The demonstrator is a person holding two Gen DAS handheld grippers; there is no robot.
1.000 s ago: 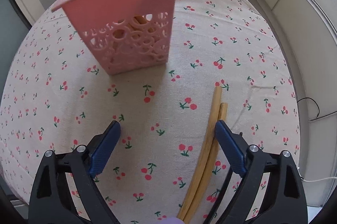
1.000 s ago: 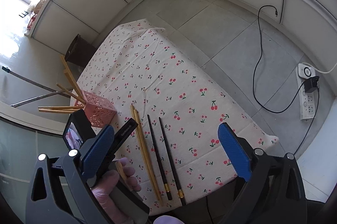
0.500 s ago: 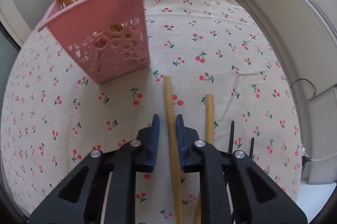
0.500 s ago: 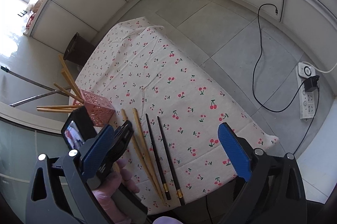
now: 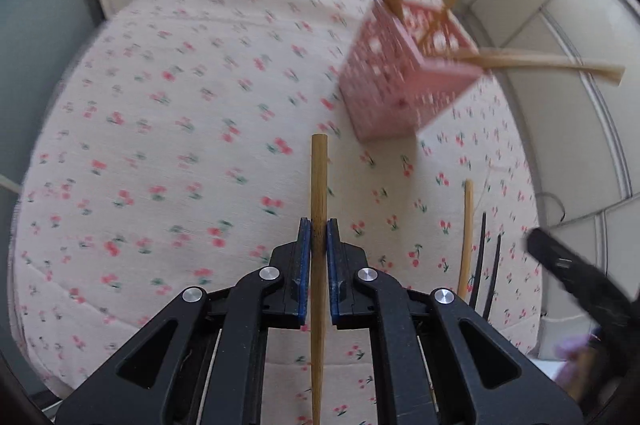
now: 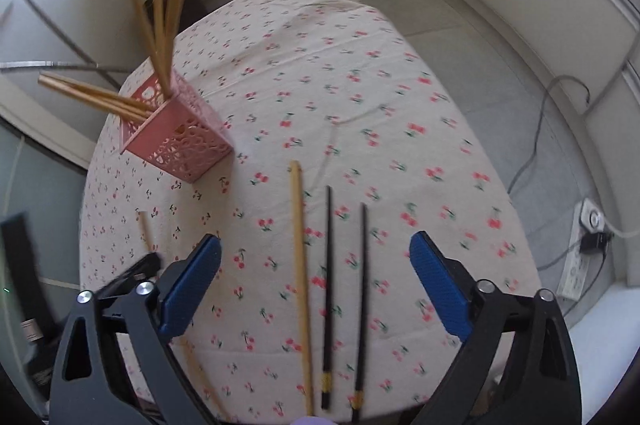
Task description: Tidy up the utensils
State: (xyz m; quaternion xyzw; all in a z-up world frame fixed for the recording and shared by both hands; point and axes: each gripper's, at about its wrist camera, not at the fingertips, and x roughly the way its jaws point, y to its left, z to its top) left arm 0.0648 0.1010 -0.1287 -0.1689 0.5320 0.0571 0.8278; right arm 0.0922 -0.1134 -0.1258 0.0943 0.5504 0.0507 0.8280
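1. Table (image 6: 320,73): covered by a cherry-print cloth, it carries everything else.
2. Pink basket (image 6: 180,141): a perforated holder at the far left of the cloth, already bristling with bamboo chopsticks that lean out at several angles.
3. Right gripper (image 6: 316,281): its jaws have just been closing a little but stand wide apart, touching nothing, with the loose sticks lying below and between them.
4. Left gripper (image 5: 319,253): jaws pressed together, pinching one bamboo chopstick.
5. Held chopstick (image 5: 319,185): clamped near mid-length, its blunt end pointing toward the basket (image 5: 404,81), lifted off the cloth.
6. Loose bamboo chopstick (image 6: 299,245): lies flat near the front edge, just left of the dark pair.
7. Black chopsticks (image 6: 328,265): two side by side, slightly apart, with banded ends nearest.
8. Handling, by judgement: these sticks are light, stiff and smooth; a thin one may swivel in the pads, so grip near the middle, across its width.
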